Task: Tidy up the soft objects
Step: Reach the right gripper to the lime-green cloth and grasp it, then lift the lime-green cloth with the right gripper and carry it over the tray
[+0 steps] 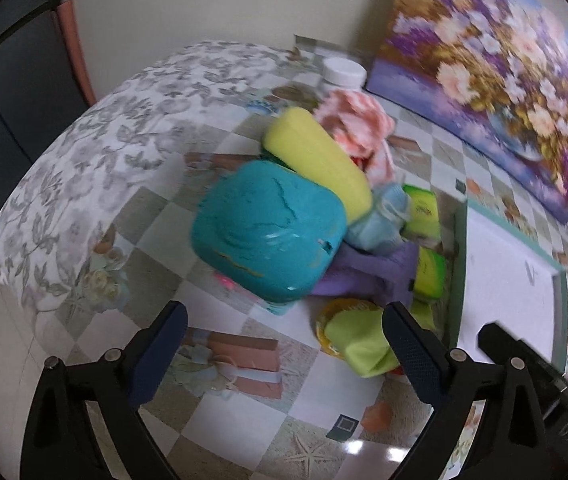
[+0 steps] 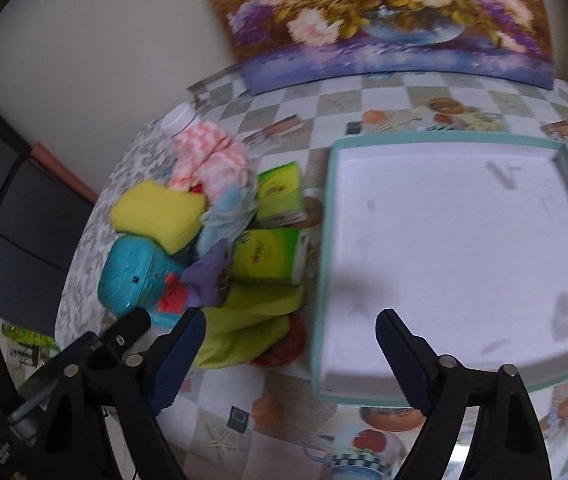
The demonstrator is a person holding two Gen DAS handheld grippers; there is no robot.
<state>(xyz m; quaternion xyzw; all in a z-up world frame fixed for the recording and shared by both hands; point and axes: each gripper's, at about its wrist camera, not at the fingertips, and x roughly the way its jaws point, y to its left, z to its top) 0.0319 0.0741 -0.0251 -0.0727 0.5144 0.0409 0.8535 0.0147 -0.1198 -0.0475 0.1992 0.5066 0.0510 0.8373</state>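
A pile of soft things lies on the table left of a white tray with a teal rim [image 2: 320, 240], also in the left wrist view [image 1: 458, 264]. The pile holds a teal pouch [image 1: 268, 232] [image 2: 128, 276], a yellow sponge [image 1: 316, 160] [image 2: 156, 212], a pink-white cloth [image 1: 356, 120] [image 2: 208, 156], a light blue cloth [image 1: 384, 220] [image 2: 228, 212], a purple cloth [image 1: 360, 276] [image 2: 208, 272], two green packs [image 2: 268, 256] and a lime cloth [image 1: 360, 340] [image 2: 244, 320]. My left gripper [image 1: 284, 352] is open and empty just before the pile. My right gripper [image 2: 290, 352] is open and empty over the tray's near left corner.
A flower painting [image 2: 384, 20] leans on the wall behind the tray. A white-lidded jar [image 1: 342, 72] stands behind the pile. A grey floral pillow [image 1: 96, 160] lies at the table's left side. The checkered tablecloth [image 1: 244, 420] runs under both grippers.
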